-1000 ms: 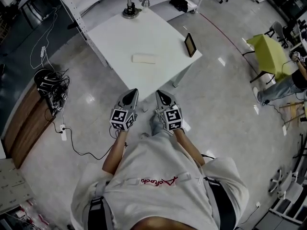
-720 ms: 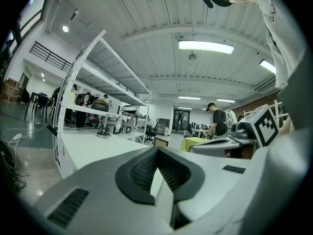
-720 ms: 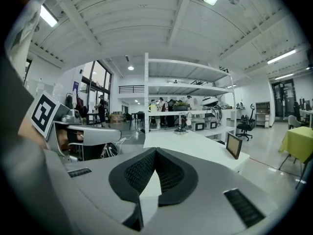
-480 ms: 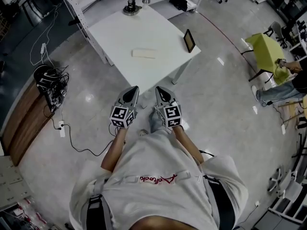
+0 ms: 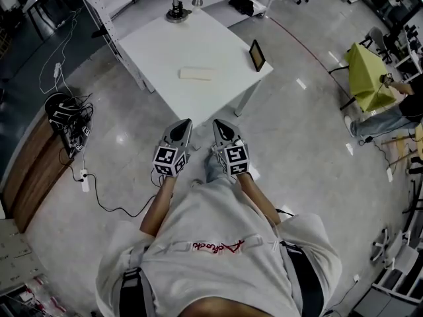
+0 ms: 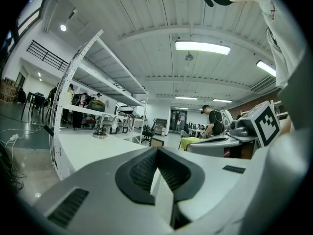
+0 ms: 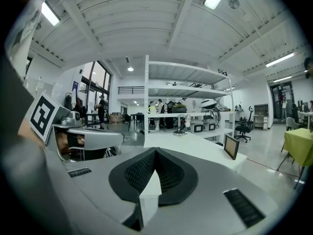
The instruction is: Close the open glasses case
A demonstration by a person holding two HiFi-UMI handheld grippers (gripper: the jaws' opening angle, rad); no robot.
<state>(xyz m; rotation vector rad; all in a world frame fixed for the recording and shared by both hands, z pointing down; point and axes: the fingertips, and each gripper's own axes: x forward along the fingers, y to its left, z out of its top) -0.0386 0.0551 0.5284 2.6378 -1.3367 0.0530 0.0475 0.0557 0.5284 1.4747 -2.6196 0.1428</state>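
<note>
Tabletop (image 5: 198,41) holds the glasses case (image 5: 197,74), well beyond both tongs (image 5: 183,126) (image 5: 219,125) (closed).

A white table (image 5: 198,41) carries a small dark screen (image 5: 257,55) upright near its right edge. Tangled cables (image 5: 68,121) lie on the floor (image 5: 297,131) at left, with a yellow-green cloth (image 5: 370,78) far right.

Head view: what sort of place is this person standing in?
Probably an open-plan lab or workshop: a white worktable on a polished floor, a tall shelving rack loaded with equipment, and a tangle of cables on the floor.
</note>
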